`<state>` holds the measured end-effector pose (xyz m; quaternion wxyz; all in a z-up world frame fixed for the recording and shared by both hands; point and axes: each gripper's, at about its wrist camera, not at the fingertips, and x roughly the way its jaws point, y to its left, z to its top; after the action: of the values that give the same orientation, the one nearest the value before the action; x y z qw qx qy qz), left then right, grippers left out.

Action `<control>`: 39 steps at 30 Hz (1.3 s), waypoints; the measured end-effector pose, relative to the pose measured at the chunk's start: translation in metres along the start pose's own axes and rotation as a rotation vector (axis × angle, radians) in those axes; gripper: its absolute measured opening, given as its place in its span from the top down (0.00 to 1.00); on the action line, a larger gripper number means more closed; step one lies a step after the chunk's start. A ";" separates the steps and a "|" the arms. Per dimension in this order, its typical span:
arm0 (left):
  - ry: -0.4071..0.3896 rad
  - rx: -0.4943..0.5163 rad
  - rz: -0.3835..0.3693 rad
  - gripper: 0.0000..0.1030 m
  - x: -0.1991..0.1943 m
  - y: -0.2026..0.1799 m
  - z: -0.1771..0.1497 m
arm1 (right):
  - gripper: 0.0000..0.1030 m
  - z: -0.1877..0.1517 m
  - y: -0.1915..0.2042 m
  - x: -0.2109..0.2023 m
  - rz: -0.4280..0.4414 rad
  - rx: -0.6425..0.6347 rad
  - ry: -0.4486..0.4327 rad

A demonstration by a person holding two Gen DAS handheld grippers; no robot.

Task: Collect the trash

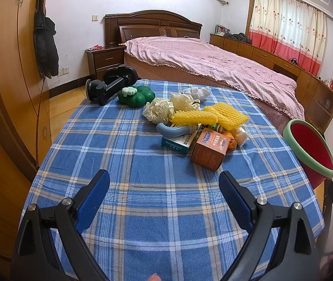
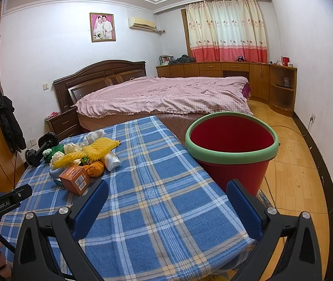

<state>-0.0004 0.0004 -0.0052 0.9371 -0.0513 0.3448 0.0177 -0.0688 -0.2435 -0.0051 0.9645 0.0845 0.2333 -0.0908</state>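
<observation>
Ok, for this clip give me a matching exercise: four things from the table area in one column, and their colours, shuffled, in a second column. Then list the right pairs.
Things:
1. bin
2. foam fruit nets
3. small carton
4. clover-shaped toy

Colours:
A. orange
B. dark green
C. red with a pale green rim
D. yellow

Pairs: 1-C, 2-D, 3-A, 4-B
</observation>
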 end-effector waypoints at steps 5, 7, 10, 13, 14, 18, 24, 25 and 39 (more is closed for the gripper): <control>0.000 0.000 0.000 0.08 0.000 0.000 -0.001 | 0.00 0.000 0.000 0.000 0.001 -0.001 0.000; 0.001 0.000 -0.001 0.08 0.000 0.000 0.000 | 0.00 0.000 0.000 0.000 0.000 -0.001 0.000; -0.001 0.000 0.000 0.08 0.000 0.000 0.000 | 0.00 0.000 0.000 0.000 0.000 0.000 0.000; 0.001 0.000 0.000 0.08 0.000 0.000 0.000 | 0.00 0.000 0.000 0.000 0.000 0.000 0.001; 0.001 0.000 0.000 0.08 0.000 0.000 -0.001 | 0.00 0.000 0.000 0.000 0.001 0.000 0.001; -0.001 -0.001 0.000 0.08 0.001 0.000 -0.001 | 0.00 0.000 0.000 0.000 0.001 -0.001 0.000; -0.001 -0.001 0.000 0.08 0.003 0.001 -0.001 | 0.00 0.001 0.000 0.001 0.000 0.000 0.001; 0.000 -0.001 0.000 0.08 0.003 0.001 -0.002 | 0.00 0.001 0.000 0.001 0.000 0.000 0.001; 0.002 -0.005 0.008 0.08 0.005 0.007 0.001 | 0.00 0.005 0.002 0.004 0.003 -0.001 0.007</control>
<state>0.0035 0.0071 -0.0076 0.9366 -0.0522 0.3458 0.0221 -0.0625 -0.2433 -0.0029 0.9638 0.0848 0.2368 -0.0890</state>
